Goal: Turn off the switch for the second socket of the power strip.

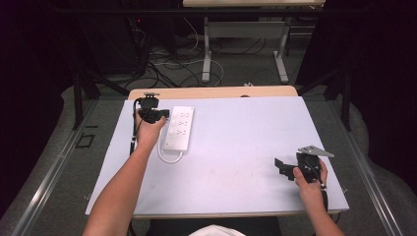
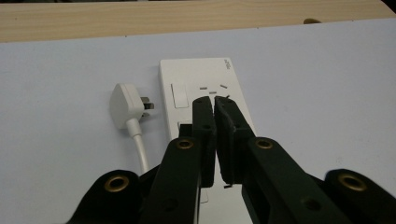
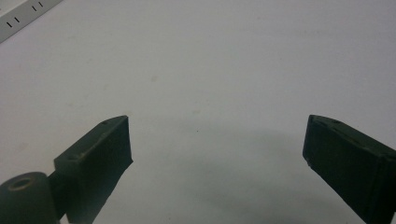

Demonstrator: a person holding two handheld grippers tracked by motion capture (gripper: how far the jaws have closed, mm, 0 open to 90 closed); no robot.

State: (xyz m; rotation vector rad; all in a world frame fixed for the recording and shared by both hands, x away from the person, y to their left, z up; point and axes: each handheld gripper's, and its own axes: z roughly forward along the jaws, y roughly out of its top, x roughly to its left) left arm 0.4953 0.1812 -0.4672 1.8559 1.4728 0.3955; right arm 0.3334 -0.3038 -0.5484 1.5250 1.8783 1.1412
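Observation:
A white power strip point(image 1: 179, 128) lies flat on the left part of the pale table point(image 1: 236, 147). Its white cable point(image 1: 169, 158) loops out at its near end. In the left gripper view the strip point(image 2: 205, 77) has a rocker switch and socket slots, and its white plug point(image 2: 126, 105) lies loose on the table beside it, unplugged. My left gripper point(image 1: 164, 114) point(image 2: 214, 100) hovers over the strip with its jaws pressed together and nothing between them. My right gripper point(image 1: 280, 167) point(image 3: 217, 140) rests low at the table's right side, jaws wide apart over bare table. A corner of the strip point(image 3: 18, 14) appears in the right gripper view.
A wooden strip point(image 1: 211, 92) runs along the table's far edge. Beyond it, cables point(image 1: 172, 64) lie on the floor around the legs of another table point(image 1: 206, 54). Dark frame posts stand at both sides.

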